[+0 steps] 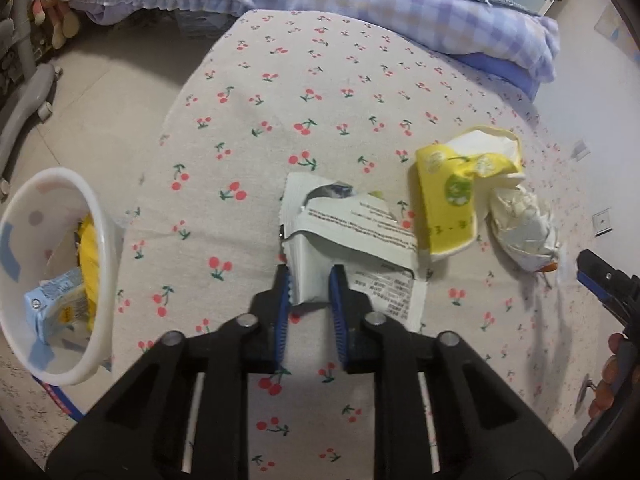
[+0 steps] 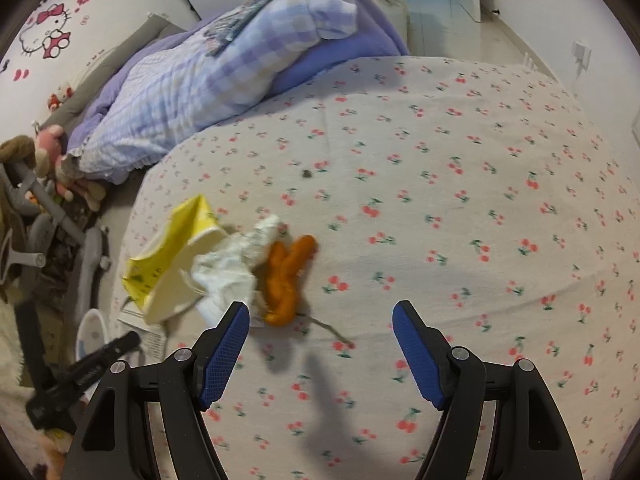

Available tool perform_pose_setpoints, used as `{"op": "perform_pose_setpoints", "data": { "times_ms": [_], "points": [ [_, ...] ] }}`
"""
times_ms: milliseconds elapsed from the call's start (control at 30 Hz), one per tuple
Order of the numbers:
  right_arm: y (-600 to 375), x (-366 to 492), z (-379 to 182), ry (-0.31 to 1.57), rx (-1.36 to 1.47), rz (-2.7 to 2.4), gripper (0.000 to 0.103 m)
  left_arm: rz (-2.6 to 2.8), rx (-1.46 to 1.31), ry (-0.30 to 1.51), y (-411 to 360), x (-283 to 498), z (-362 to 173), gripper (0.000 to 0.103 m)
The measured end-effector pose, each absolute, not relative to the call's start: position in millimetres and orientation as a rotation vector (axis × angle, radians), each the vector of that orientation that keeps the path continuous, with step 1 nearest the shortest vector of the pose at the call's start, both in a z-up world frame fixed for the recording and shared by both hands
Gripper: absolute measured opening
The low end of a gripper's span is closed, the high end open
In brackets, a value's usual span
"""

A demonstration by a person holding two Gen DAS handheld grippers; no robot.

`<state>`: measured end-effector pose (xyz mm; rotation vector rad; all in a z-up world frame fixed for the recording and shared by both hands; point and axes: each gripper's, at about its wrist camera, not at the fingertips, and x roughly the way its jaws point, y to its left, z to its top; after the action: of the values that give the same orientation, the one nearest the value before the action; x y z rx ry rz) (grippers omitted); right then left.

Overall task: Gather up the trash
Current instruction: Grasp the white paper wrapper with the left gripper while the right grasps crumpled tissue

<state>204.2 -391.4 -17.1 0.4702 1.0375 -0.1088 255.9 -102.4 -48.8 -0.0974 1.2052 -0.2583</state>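
A white printed wrapper [image 1: 352, 232] lies on the cherry-print bed sheet [image 1: 320, 100], and my left gripper [image 1: 310, 280] is shut on its near folded edge. Right of it sit a crushed yellow paper cup [image 1: 452, 196] and a crumpled white tissue [image 1: 524, 224]. In the right wrist view the cup [image 2: 168, 264], the tissue [image 2: 228, 268] and a piece of orange peel [image 2: 286, 276] lie together. My right gripper [image 2: 320, 312] stands open just short of the peel, with nothing between its fingers. A white bin [image 1: 100, 240] stands on the floor at the left, holding a blue carton [image 1: 52, 304] and yellow trash.
A purple plaid blanket [image 1: 400, 0] is heaped along the far side of the bed. Plush toys [image 2: 52, 152] and a grey wheeled frame [image 1: 28, 92] stand on the floor to the left. The bed's edge drops off beside the bin.
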Motion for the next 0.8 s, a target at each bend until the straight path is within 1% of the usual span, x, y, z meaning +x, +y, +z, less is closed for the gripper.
{"op": "perform_pose_setpoints", "data": {
  "times_ms": [33, 167, 267, 333, 467, 500, 533, 567, 667, 800],
  "points": [
    [-386.2, 206.6, -14.8, 1.032, 0.463, -0.097, 0.076, -0.262, -0.103, 1.206, -101.6, 255.5, -48.5, 0.013],
    [-363.8, 218.7, -9.0, 1.016, 0.44, -0.046, 0.076, -0.283, -0.119, 1.206, -98.8, 250.4, -45.8, 0.006],
    [-349.0, 227.8, -10.3, 1.017, 0.428, -0.02, 0.074, -0.297, -0.125, 1.202, -97.9, 247.9, -41.4, 0.005],
    [-341.9, 232.3, -13.0, 1.025, 0.418, -0.013, 0.068, -0.301, -0.124, 1.197, -94.5, 243.2, -37.4, 0.005],
    [-328.6, 242.4, -22.3, 1.047, 0.376, -0.006, 0.061, -0.304, -0.134, 1.194, -86.6, 240.7, -34.7, 0.004],
    [-325.7, 244.5, -25.4, 1.054, 0.359, -0.008, 0.056, -0.304, -0.135, 1.194, -84.5, 239.6, -34.4, 0.004],
    [-322.4, 246.3, -28.6, 1.062, 0.336, -0.009, 0.046, -0.303, -0.135, 1.193, -82.3, 238.5, -34.2, 0.004],
    [-320.1, 248.0, -31.6, 1.071, 0.313, -0.014, 0.04, -0.303, -0.133, 1.192, -81.4, 237.9, -34.2, 0.004],
    [-315.5, 247.4, -32.0, 1.072, 0.276, -0.024, 0.029, -0.306, -0.133, 1.189, -75.7, 234.3, -32.5, 0.004],
    [-313.9, 239.8, -22.0, 1.065, 0.255, -0.014, 0.027, -0.319, -0.145, 1.174, -68.7, 227.9, -24.2, 0.004]
  ]
}}
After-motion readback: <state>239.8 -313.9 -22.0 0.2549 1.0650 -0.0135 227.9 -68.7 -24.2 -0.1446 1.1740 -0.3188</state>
